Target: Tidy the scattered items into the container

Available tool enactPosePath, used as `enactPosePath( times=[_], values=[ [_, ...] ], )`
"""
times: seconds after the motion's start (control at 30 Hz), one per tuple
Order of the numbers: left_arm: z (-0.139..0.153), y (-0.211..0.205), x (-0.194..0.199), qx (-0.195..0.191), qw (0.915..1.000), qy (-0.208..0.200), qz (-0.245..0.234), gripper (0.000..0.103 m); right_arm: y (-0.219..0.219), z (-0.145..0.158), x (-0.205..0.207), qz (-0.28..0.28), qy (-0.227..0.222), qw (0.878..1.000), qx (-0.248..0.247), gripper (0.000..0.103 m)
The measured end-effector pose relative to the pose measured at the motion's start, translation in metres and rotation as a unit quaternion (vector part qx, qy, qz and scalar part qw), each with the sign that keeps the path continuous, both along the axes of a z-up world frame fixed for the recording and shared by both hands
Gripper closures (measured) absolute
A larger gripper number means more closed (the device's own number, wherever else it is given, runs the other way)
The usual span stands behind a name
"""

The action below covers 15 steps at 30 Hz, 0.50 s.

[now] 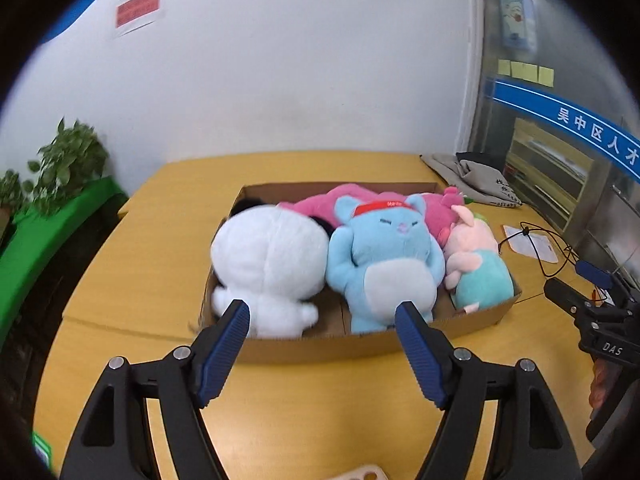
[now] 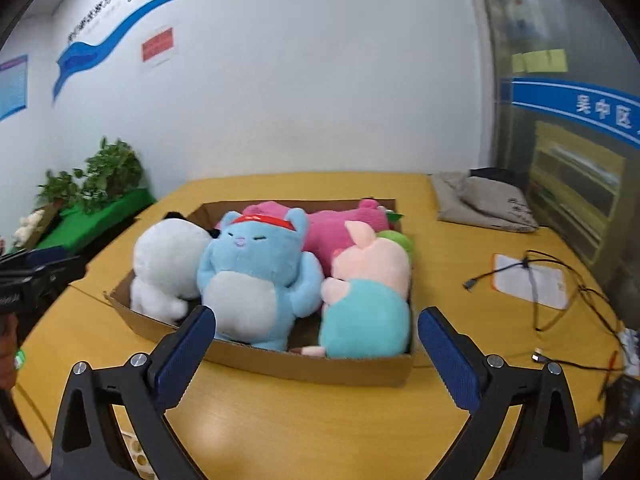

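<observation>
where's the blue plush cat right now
The blue plush cat lies in the cardboard box, between the white plush and the pink pig plush.

On the table point(image 2: 280, 420) stands a box point(image 2: 320, 368) holding four plush toys: panda point(image 2: 168, 264) at nine o'clock, cat point(image 2: 256, 276) central, pig point(image 2: 368, 300) at three, bear point(image 2: 340, 224) at twelve behind them.
</observation>
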<state>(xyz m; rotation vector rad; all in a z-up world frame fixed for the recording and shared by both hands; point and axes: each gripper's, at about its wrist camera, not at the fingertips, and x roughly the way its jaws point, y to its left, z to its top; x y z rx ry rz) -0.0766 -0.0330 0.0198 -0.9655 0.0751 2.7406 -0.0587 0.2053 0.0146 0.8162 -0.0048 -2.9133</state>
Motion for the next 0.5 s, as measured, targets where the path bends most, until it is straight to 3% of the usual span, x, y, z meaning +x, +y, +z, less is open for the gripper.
enactPosePath(
  times=[0.27, 0.5],
  values=[
    [-0.017, 0.009, 0.029, -0.001, 1.0000, -0.001, -0.003, 0.028, -0.007, -0.016, 0.023, -0.035, -0.035, 0.999, 0.017, 0.000],
    [-0.024, 0.018, 0.032, 0.003, 0.9999, -0.007, -0.007, 0.028, -0.003, -0.023, 0.028, -0.052, -0.046, 0.997, 0.025, 0.000]
  ],
)
